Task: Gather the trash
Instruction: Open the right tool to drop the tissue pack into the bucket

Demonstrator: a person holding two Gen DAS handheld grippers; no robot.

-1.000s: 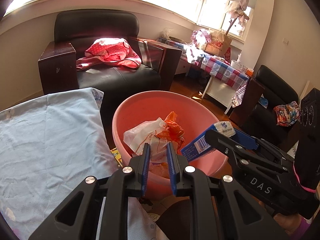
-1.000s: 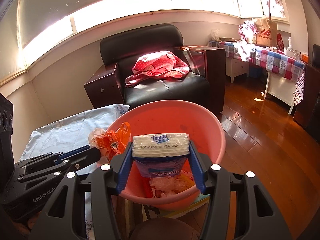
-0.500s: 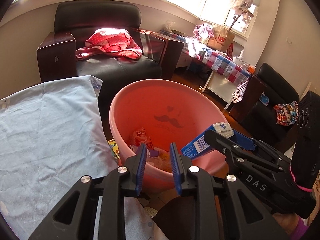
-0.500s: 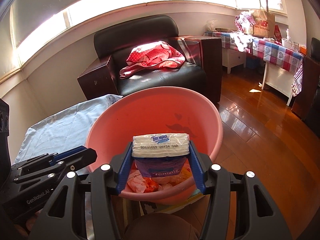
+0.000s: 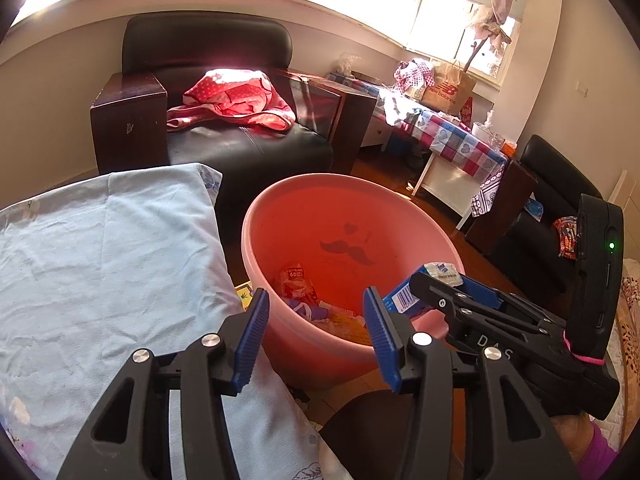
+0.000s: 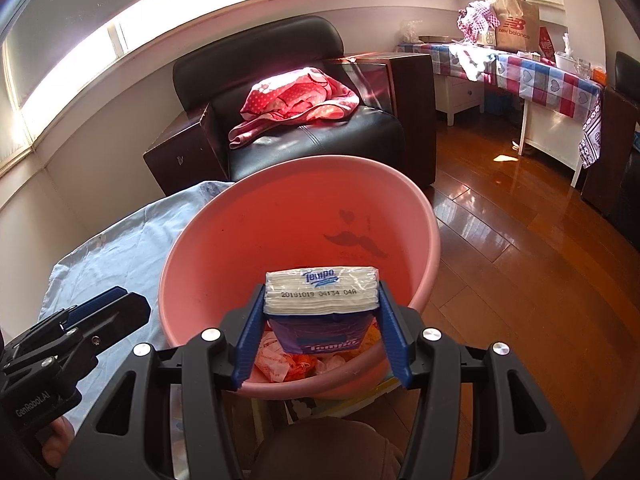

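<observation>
Left hand-held gripper (image 5: pixel 316 326): jaws just opened wide, nothing between them, over pink basin (image 5: pixel 256 264) rim. Right hand-held gripper (image 6: pixel 322 330): clamped on Tempo tissue pack (image 6: pixel 322 292) above basin; wrappers (image 6: pixel 288 360) inside.

You are looking at two sharp fisheye views with black corners and lines that are bending toward the edges. Daylight is pouring in through the long band of windows (image 6: pixel 160 36), which is blowing out to white. Sun is glaring on the crumpled red dotted cloth (image 5: pixel 232 100) and shining off the polished brown wooden floor (image 6: pixel 520 240). The near black gripper frames are sitting in shade.
</observation>
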